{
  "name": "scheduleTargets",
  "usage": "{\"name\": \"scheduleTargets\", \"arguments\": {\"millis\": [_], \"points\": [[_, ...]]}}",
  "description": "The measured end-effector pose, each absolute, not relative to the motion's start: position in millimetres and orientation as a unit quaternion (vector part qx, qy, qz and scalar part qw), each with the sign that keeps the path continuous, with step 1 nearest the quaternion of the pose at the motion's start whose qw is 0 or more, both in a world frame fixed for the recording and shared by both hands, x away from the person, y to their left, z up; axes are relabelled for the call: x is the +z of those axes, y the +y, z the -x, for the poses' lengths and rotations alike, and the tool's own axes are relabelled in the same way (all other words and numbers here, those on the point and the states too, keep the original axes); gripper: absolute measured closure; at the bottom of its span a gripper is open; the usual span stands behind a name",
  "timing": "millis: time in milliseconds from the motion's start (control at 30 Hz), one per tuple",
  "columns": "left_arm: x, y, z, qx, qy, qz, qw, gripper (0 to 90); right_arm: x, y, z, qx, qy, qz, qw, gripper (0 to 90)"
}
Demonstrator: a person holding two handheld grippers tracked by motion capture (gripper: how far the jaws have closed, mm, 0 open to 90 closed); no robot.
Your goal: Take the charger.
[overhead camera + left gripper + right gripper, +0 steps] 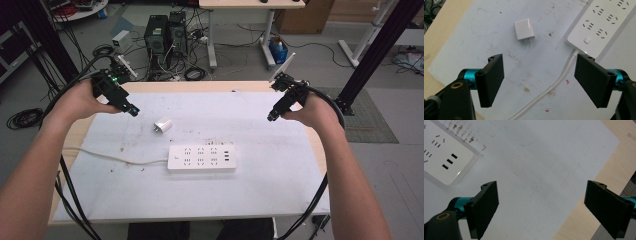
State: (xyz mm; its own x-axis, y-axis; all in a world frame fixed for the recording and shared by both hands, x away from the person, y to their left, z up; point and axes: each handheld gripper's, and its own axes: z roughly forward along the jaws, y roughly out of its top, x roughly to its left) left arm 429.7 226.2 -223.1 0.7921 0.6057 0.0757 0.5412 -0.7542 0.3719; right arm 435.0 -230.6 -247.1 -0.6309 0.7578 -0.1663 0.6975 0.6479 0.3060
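Two grippers, left and right, held above table, jaws wide, empty. Charger lying loose just beyond strip. Probably pre-grasp: next, lower left over charger, close across its body.

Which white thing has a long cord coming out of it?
The big flat power strip does: its white cord runs off toward the table's left edge. The small white charger block beside it has no cord, just two metal prongs.
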Motion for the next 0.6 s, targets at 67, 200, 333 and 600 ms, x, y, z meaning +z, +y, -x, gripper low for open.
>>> {"name": "scheduleTargets", "arguments": {"millis": [67, 200, 333, 600], "points": [[-225, 223, -430, 0.098, 0.302, -0.933, 0.166, 24.0, -246, -231, -433, 0.109, 0.896, -0.407, 0.143, 11.8], [-232, 217, -436, 0.098, 0.309, -0.932, 0.16, 24.0, -246, -234, -432, 0.119, 0.892, -0.412, 0.141, 11.8], [-240, 209, -443, 0.095, 0.303, -0.937, 0.147, 24.0, -248, -238, -431, 0.121, 0.891, -0.414, 0.145, 11.8], [-265, 195, -462, 0.084, 0.318, -0.934, 0.14, 24.0, -250, -242, -431, 0.132, 0.887, -0.417, 0.146, 11.8]]}}
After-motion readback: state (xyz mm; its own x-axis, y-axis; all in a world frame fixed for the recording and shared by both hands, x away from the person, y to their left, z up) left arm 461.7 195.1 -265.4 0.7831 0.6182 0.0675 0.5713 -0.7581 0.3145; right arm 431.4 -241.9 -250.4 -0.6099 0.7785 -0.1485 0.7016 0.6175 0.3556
